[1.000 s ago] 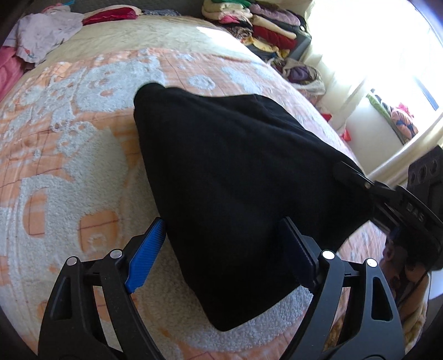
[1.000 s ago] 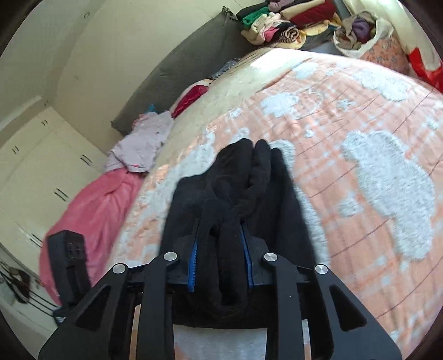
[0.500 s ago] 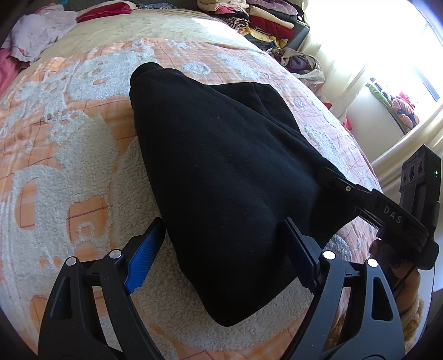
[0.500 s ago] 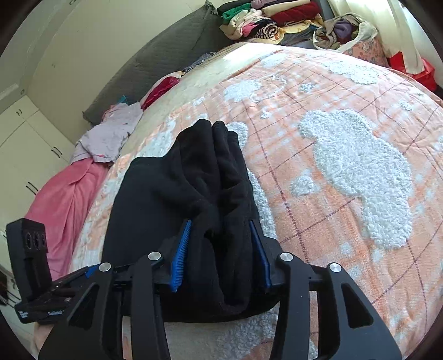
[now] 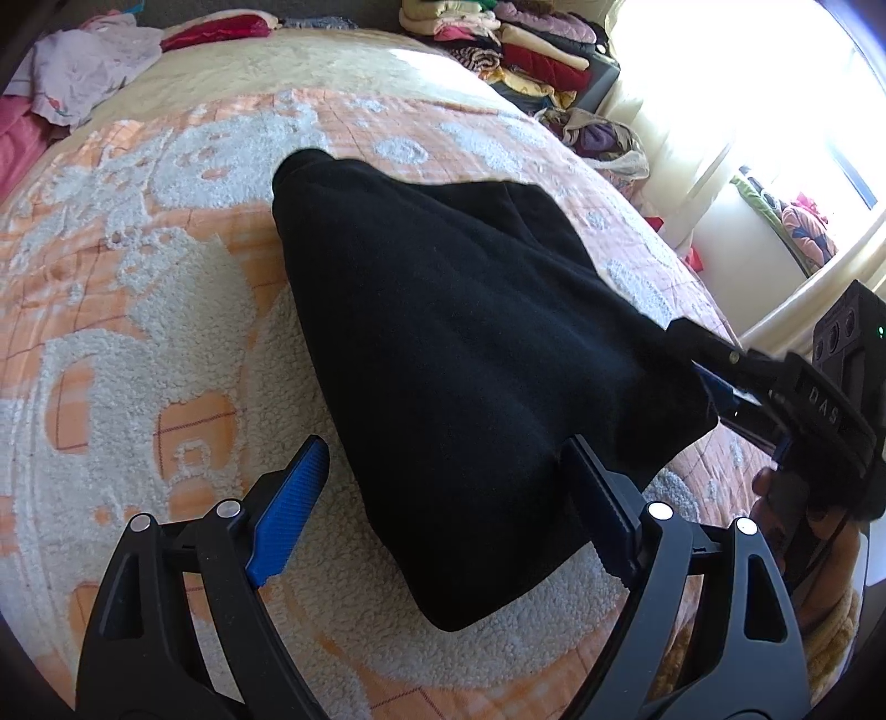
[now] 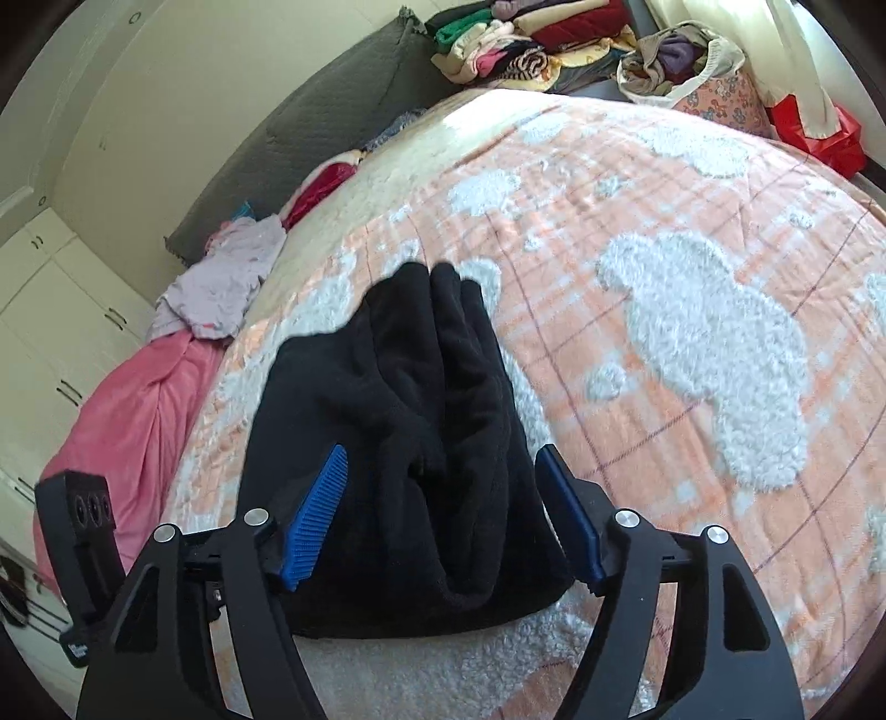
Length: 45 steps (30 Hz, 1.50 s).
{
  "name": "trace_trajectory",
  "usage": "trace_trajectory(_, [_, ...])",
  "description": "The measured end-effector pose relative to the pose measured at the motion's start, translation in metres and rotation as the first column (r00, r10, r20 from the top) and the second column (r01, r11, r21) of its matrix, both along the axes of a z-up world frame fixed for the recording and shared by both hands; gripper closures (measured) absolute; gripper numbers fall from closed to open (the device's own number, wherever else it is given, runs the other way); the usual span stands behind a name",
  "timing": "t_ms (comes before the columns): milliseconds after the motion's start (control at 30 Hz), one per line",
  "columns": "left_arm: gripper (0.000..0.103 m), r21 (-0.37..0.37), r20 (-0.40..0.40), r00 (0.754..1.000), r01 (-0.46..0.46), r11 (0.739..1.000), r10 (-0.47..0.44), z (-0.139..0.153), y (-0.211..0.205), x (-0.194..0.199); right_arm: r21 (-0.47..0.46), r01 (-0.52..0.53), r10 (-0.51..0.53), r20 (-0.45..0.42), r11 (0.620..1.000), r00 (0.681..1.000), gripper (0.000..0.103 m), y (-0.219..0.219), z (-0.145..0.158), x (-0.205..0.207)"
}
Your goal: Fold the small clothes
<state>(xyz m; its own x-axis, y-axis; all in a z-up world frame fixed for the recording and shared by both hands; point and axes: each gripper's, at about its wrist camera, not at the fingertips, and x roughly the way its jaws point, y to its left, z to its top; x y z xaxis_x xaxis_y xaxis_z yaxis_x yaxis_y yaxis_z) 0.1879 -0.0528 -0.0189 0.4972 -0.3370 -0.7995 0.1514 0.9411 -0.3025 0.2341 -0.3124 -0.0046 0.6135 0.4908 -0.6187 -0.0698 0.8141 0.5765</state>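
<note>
A black garment is seen lying folded on an orange-and-white bedspread, roughly in the middle of the bed. In the left wrist view it appears as a thick wedge, narrow at the far end and broad at the near end; in the right wrist view its edge is shown as several stacked folds.

The left gripper is held wide apart over the near end of the garment. Its left blue pad is seen over the bedspread just beside the cloth, and its other finger is seen against the cloth's near right edge; whether the cloth is touched cannot be told.

The right gripper is also spread wide, with the folded edge of the garment lying between its two blue pads. No cloth is pinched by either pad. From the left wrist view this gripper is seen at the garment's right corner, and part of the hand holding it is visible below it.

Beyond the garment, at the head of the bed, a lilac garment and a pink blanket are seen. A pile of folded clothes is stacked past the far corner of the bed, beside a bag of clothes.
</note>
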Motion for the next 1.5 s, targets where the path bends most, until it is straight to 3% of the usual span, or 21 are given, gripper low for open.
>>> trace_trajectory(100, [0.025,-0.009,0.043,0.999,-0.014,1.0,0.014,0.012,0.002,-0.003,-0.011,0.017,-0.017,0.008,1.0,1.0,0.033,-0.005,0.008,0.019])
trace_trajectory(167, [0.025,-0.012,0.055,0.998,-0.014,1.0,0.015,0.016,0.002,-0.002,-0.035,-0.015,0.014,-0.035,0.999,0.999,0.033,0.0,0.006,0.041])
trace_trajectory(367, [0.025,0.006,0.019,1.0,0.005,1.0,-0.005,0.006,-0.008,0.011,-0.121,-0.098,0.085,-0.11,0.988,0.99,0.033,0.032,-0.006,0.095])
trace_trajectory(433, [0.025,0.038,0.023,1.0,0.012,0.999,-0.013,0.004,-0.013,0.011,-0.145,-0.149,0.129,-0.138,0.978,0.982,0.04,0.046,-0.013,0.106])
trace_trajectory(467, [0.025,0.046,0.024,1.0,0.014,0.999,-0.015,0.003,-0.013,0.011,-0.153,-0.181,0.159,-0.144,0.971,0.977,0.063,0.053,-0.015,0.108])
trace_trajectory(500, [0.025,0.047,0.023,1.0,0.012,0.999,-0.014,0.003,-0.014,0.011,-0.176,-0.204,0.179,-0.145,0.963,0.973,0.077,0.059,-0.017,0.108])
trace_trajectory(567, [0.025,0.043,0.02,1.0,0.011,0.999,-0.012,0.003,-0.012,0.011,-0.226,-0.208,0.194,-0.083,0.952,0.978,0.088,0.065,-0.007,0.101])
trace_trajectory(700, [0.025,0.024,0.02,1.0,0.013,1.0,-0.013,0.004,-0.008,0.011,-0.241,-0.174,0.19,0.045,0.955,0.981,0.089,0.055,0.016,0.088])
trace_trajectory(833, [0.025,0.014,0.008,1.0,0.017,1.0,-0.017,0.001,-0.009,0.012,-0.331,-0.147,0.152,-0.009,0.932,0.988,0.089,0.054,-0.004,0.099])
trace_trajectory(933, [0.025,0.015,-0.001,1.0,0.022,1.0,-0.022,-0.002,-0.011,0.012,-0.358,-0.131,0.123,-0.046,0.925,0.991,0.084,0.054,-0.024,0.101])
trace_trajectory(1000, [0.025,0.022,0.001,1.0,0.026,0.999,-0.026,-0.003,-0.013,0.01,-0.359,-0.101,0.094,-0.036,0.928,0.995,0.069,0.048,-0.021,0.096])
trace_trajectory(1133, [0.023,0.024,0.007,1.0,0.028,0.999,-0.028,0.0,-0.014,0.005,-0.359,-0.072,0.072,-0.015,0.931,0.997,0.063,0.04,-0.007,0.082])
trace_trajectory(1300, [0.022,0.019,0.041,0.999,0.025,1.0,-0.026,0.012,-0.01,-0.003,-0.305,-0.019,0.043,0.072,0.952,0.996,0.029,0.026,0.021,0.045])
trace_trajectory(1500, [0.014,0.013,0.104,0.994,0.013,1.0,-0.014,0.033,0.001,-0.02,-0.269,0.046,0.007,0.192,0.962,0.981,0.012,0.013,0.058,-0.003])
